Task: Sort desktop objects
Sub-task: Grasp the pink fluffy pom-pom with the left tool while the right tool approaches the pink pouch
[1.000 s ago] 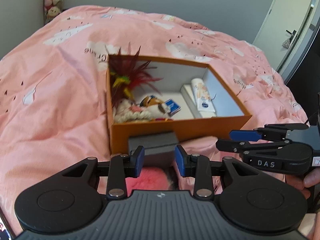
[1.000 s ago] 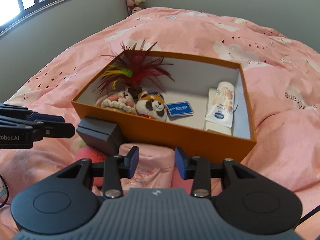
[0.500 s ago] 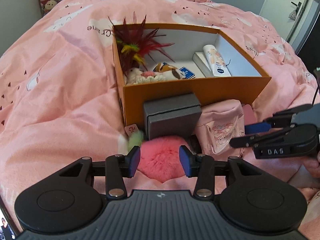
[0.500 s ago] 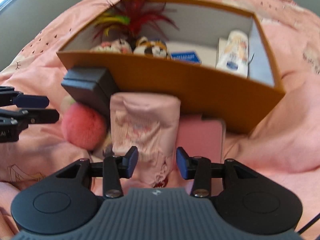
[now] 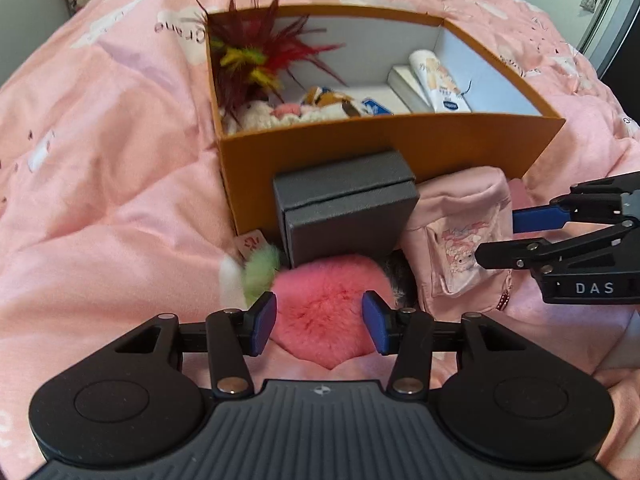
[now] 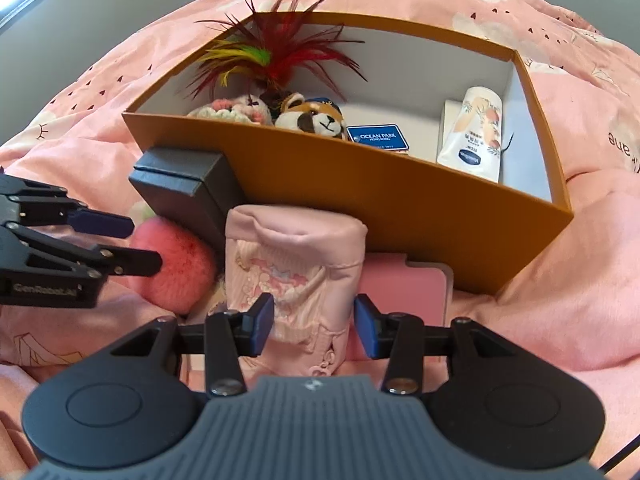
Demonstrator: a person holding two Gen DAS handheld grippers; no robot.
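An orange box (image 5: 392, 148) (image 6: 400, 200) sits on the pink bed and holds a feather toy (image 6: 264, 60), plush toys (image 6: 308, 116), a blue card (image 6: 378, 137) and a lotion tube (image 6: 476, 132). In front of it lie a dark grey case (image 5: 344, 212) (image 6: 180, 184), a pink fluffy ball (image 5: 324, 308) (image 6: 176, 264), a pink pouch (image 5: 464, 240) (image 6: 296, 264) and a flat pink item (image 6: 404, 292). My left gripper (image 5: 319, 324) is open with its pads either side of the fluffy ball. My right gripper (image 6: 314, 326) is open around the pouch's lower part.
The pink quilt (image 5: 100, 160) spreads all around the box. A small card (image 5: 252, 244) and a green-white tuft (image 5: 256, 272) lie left of the ball. A door (image 5: 580, 0) stands at the far right.
Both grippers moved down and forward. The left now brackets the fluffy ball; the right now brackets the pouch. Both stay open.
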